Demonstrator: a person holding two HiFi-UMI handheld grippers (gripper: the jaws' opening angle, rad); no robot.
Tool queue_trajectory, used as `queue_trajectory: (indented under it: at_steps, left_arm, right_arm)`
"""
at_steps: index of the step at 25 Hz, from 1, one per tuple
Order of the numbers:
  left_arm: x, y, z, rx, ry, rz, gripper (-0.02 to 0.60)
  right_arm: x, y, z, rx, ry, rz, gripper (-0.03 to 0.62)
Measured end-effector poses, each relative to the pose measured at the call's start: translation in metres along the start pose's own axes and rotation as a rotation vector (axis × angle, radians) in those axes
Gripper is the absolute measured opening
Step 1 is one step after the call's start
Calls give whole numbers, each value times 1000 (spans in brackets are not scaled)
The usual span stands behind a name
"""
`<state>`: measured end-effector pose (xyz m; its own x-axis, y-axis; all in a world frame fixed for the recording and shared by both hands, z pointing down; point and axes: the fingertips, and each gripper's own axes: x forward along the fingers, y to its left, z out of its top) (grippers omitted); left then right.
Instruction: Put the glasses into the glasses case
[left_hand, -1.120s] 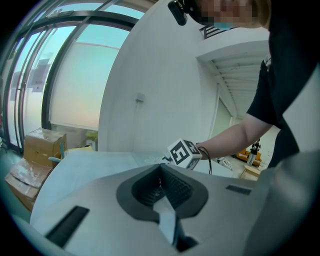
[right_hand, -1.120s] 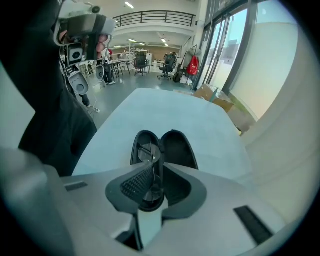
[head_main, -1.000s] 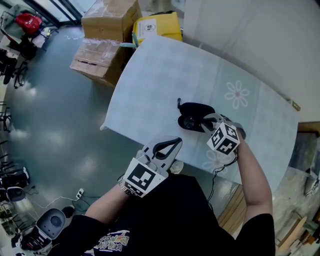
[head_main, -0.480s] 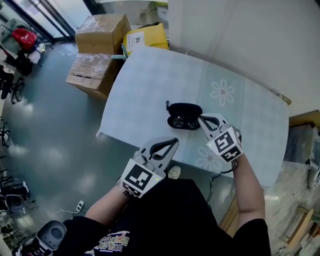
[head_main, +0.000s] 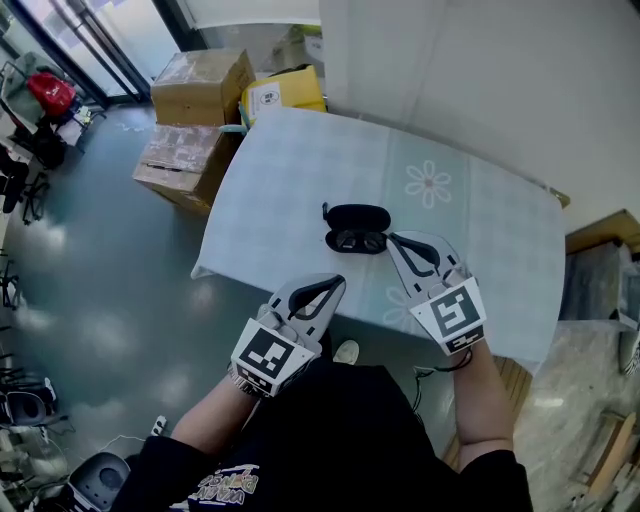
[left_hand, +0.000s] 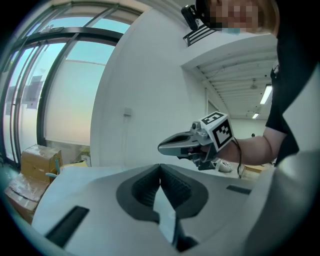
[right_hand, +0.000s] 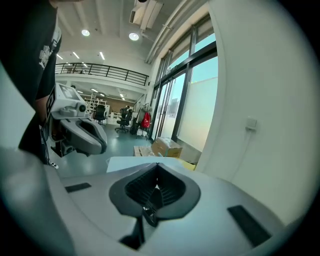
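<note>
- My right gripper (head_main: 392, 240): fingers pressed together, empty, tips just beside the glasses case (head_main: 357, 215), placed to nudge its lid.
- My left gripper (head_main: 336, 283): fingers closed too, idle over the tabletop (head_main: 300, 170) edge.
- The glasses (head_main: 356, 241) lie inside the open case.

Black glasses case (head_main: 357, 216), open, lying on table (head_main: 300, 170), glasses (head_main: 357, 241) inside
</note>
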<state>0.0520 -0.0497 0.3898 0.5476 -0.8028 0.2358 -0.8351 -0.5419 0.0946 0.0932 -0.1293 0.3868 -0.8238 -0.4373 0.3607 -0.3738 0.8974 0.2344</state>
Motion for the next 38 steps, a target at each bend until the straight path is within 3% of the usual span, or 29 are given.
queue_trajectory:
  at_steps: [4, 15, 25, 38]
  left_arm:
    - [-11, -9, 3, 6, -7, 13, 28]
    - [-37, -15, -2, 15, 17, 16, 28]
    - [-57, 4, -2, 29, 19, -64, 28]
    - [-97, 39, -6, 11, -11, -173, 28]
  right_arm:
    - [-21, 13, 17, -1, -42, -17, 23]
    - [-38, 49, 13, 132, -66, -52, 23]
    - [-35, 85, 8, 314, -71, -130, 23]
    - [-6, 139, 31, 350, -26, -229, 22]
